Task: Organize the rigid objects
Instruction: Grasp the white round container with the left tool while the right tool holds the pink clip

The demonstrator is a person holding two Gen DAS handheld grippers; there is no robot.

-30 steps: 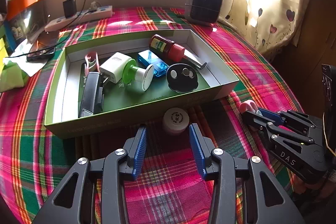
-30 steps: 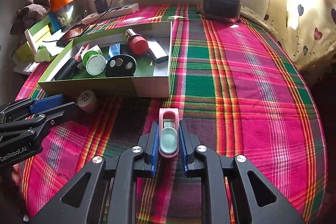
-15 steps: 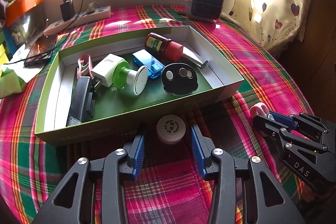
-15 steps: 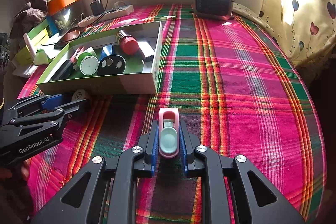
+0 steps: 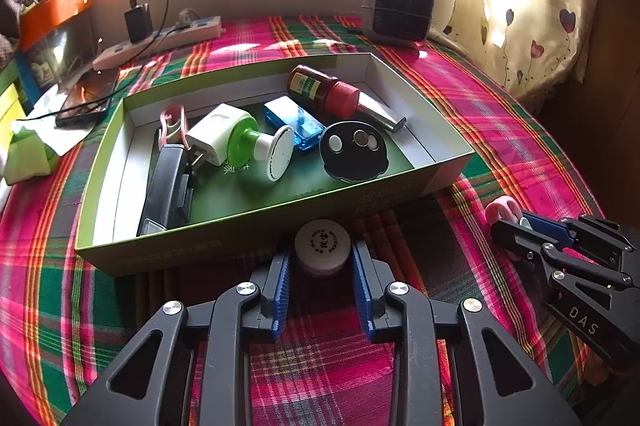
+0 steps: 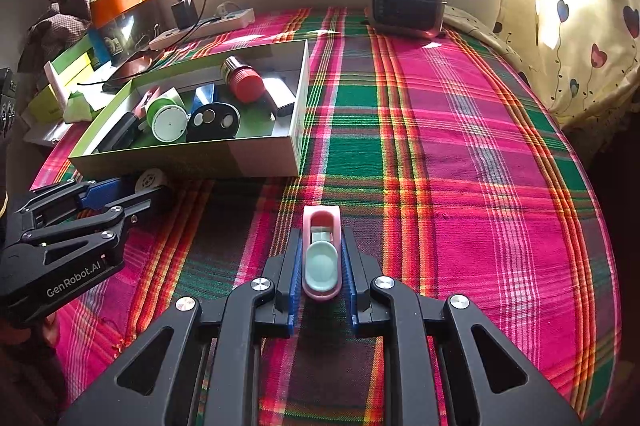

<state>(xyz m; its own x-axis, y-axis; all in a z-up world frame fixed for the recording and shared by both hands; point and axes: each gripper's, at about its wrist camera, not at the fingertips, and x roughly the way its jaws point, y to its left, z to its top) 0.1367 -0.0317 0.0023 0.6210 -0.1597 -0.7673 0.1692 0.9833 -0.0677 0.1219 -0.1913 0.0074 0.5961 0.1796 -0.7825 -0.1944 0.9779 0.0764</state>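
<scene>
Left gripper [image 5: 322, 258]: jaws just closing, pads flanking small round jar [image 5: 322, 244], lower centre, just beside green box [image 5: 256, 226] near wall; box directly above. Right gripper [image 6: 322, 262]: clamped on pink clip [image 6: 321, 258], long axis along fingers.

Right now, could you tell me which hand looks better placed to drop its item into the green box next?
Probably the left. The left gripper, whose jaws have just been closing, has the small round jar between them right against the green box. The right gripper holds the pink clip farther away.
</scene>
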